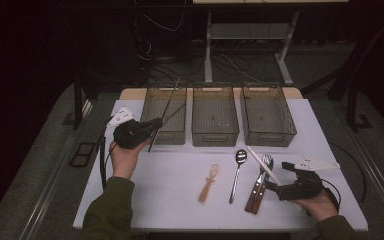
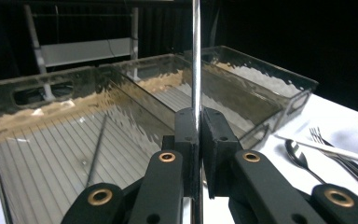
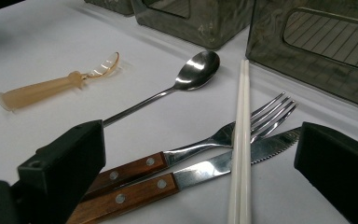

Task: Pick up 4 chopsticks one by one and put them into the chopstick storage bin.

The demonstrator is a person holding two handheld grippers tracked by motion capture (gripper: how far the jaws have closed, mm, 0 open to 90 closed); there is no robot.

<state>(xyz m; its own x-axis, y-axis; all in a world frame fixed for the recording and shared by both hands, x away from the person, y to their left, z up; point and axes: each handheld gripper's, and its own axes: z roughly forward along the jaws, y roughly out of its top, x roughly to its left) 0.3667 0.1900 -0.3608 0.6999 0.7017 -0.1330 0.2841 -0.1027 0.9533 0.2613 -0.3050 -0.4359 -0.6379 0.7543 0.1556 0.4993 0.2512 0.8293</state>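
My right gripper (image 1: pixel 276 186) sits close to me on the white table (image 1: pixel 170 185), and its two black jaws are spread wide apart with nothing between them. Just past those jaws lie one pair of white chopsticks (image 3: pixel 240 140), thin, smooth and straight, resting across one fork (image 3: pixel 242 128) and one knife (image 3: pixel 242 161). The fork and the knife each have a brown wooden handle with small round metal dots, and the knife has a shiny blade with tiny teeth along one edge. Beside them is one shiny metal spoon (image 3: pixel 186 81) with a long thin handle and a round bowl. A little farther over is one small plastic spoon (image 3: pixel 51 88), orange and see-through, with a fat handle. My left gripper (image 1: pixel 152 127) is up near the far side, and its jaws are pressed together on a thin shiny metal chopstick (image 2: pixel 196 60), which stands straight up between them. Behind it are three dark see-through plastic bins (image 1: pixel 215 117) in a row, each a long box with wavy walls and ridged floors. One more thin dark stick (image 2: pixel 96 149) lies on the floor of the bin nearest my left gripper.
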